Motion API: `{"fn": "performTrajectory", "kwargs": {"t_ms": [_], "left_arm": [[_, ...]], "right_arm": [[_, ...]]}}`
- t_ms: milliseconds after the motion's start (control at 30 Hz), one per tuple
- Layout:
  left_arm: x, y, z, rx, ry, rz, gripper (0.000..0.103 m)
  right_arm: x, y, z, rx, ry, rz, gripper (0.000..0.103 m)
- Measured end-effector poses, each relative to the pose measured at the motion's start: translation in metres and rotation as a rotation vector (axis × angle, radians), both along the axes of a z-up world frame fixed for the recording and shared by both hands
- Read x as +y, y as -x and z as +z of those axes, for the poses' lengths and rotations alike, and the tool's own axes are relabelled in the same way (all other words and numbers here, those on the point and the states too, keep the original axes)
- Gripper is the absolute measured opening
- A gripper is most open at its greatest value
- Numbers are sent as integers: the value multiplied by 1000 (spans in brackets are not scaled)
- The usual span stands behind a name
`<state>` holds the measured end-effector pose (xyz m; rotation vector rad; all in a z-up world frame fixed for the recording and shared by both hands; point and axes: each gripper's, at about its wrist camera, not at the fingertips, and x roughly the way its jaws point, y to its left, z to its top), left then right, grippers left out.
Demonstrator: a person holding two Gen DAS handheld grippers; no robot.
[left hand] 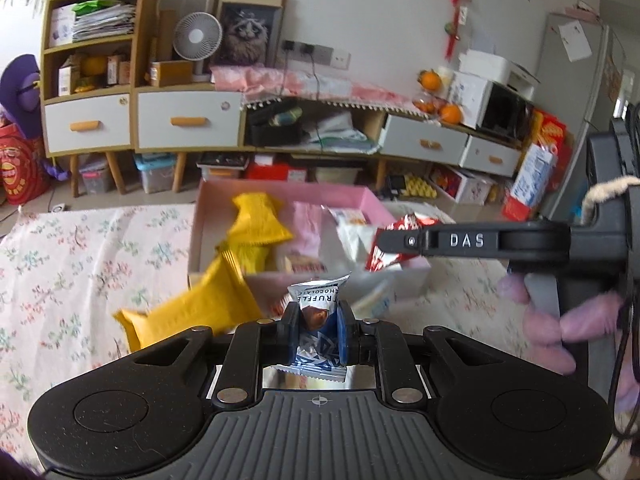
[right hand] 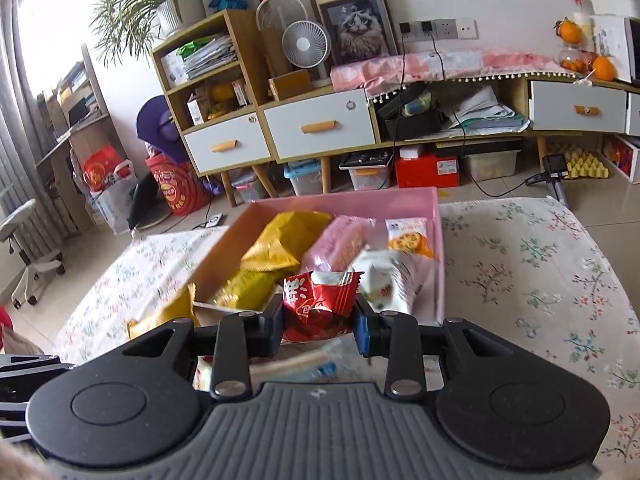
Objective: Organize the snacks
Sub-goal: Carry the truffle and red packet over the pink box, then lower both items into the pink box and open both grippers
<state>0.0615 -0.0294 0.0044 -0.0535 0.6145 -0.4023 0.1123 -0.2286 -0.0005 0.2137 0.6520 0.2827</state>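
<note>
Snacks split between views. Left wrist: truffle chocolate packet (left hand: 318, 320) pinched in closed left tongs (left hand: 319, 330), above pink box (left hand: 304, 194). Right wrist: red snack packet (right hand: 318, 300) clamped in right tongs (right hand: 319, 320), over same box.

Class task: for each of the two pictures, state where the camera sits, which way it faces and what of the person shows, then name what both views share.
Left wrist view: sits on the left tongs, looking forward and down at the pink box; they grip a truffle chocolate packet; gloved fingers and the right tongs show.
Right wrist view: sits on the right tongs, gripping a red snack packet, facing the pink box; no hand shows.
Shared: box, yellow packets, floral tablecloth, cat picture, fan.
</note>
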Motion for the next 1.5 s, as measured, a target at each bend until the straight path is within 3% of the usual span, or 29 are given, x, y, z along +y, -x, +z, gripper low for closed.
{"fn": "performTrajectory", "kwargs": {"t_ms": [400,700,967,1033,1133,1300,1500], "left_arm": [[13,-75,5,31,-19,87,16],[16,-135,-15,101,-40,115,16],[14,-159,-26,116,-57,123,17],[12,-161,-27,112,-60,120,20],[10,-161,-27,112,-51,108,26],[12,-156,-27,102,-47,110,48],[13,-145,-22,85,-46,105,62]], "right_arm": [[17,-25,-2,28,-74,-33,31],[23,-46,-9,53,-37,-45,32],[30,-53,-15,58,34,-26,32],[31,-54,-15,57,40,-17,35],[30,-55,-13,49,35,-29,51],[22,-55,-8,42,6,-55,61],[16,-52,-5,30,3,-77,69]]}}
